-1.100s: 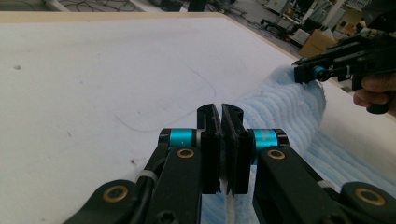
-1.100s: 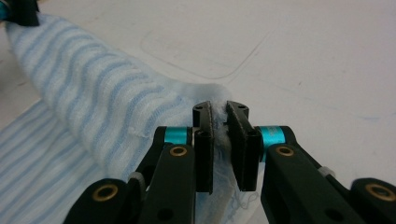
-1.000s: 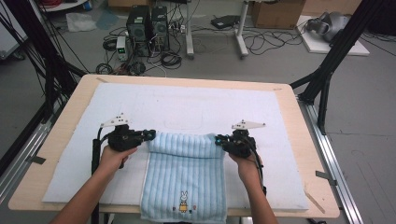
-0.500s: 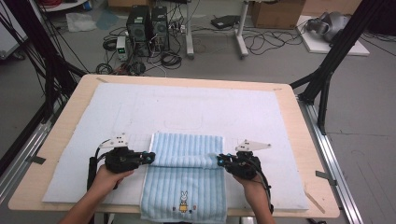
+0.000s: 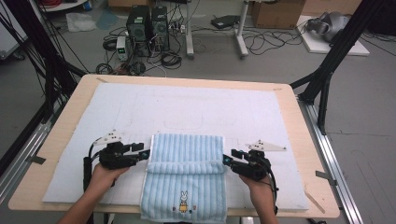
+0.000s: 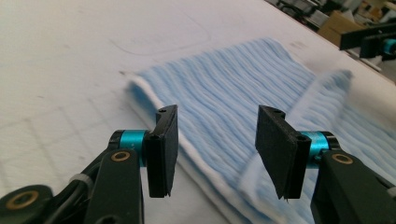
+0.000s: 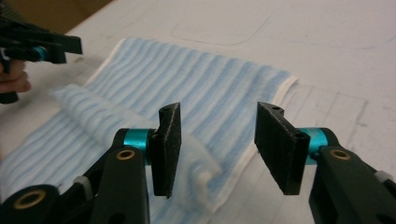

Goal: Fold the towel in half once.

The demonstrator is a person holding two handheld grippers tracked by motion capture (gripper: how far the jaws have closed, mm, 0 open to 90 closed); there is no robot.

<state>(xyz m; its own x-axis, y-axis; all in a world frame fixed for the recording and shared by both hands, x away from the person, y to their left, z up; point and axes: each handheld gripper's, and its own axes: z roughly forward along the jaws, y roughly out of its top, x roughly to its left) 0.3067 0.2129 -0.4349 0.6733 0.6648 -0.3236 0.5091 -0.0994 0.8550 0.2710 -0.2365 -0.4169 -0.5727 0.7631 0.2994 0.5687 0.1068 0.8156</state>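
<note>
A light blue striped towel point(image 5: 184, 151) with a small rabbit motif point(image 5: 183, 208) lies folded on the white mat point(image 5: 196, 107). A folded-over edge forms a soft ridge point(image 5: 184, 166) across its middle. My left gripper point(image 5: 145, 150) sits at the ridge's left end and my right gripper point(image 5: 227, 158) at its right end. The jaws of both have just been opening. In the left gripper view the left gripper point(image 6: 217, 149) is open, with the towel point(image 6: 233, 93) lying below and beyond the pads, untouched. In the right gripper view the right gripper point(image 7: 217, 147) is open over the towel's corner point(image 7: 201, 182).
The mat covers a wooden table point(image 5: 303, 140); the towel's near end hangs at the front edge. Black frame posts point(image 5: 327, 70) stand at both sides. Computers and cables point(image 5: 149, 28) lie on the floor beyond the table.
Both hands drew back toward the front edge, bringing the towel's edge over onto itself. Both pairs of jaws then opened and let go of it.
</note>
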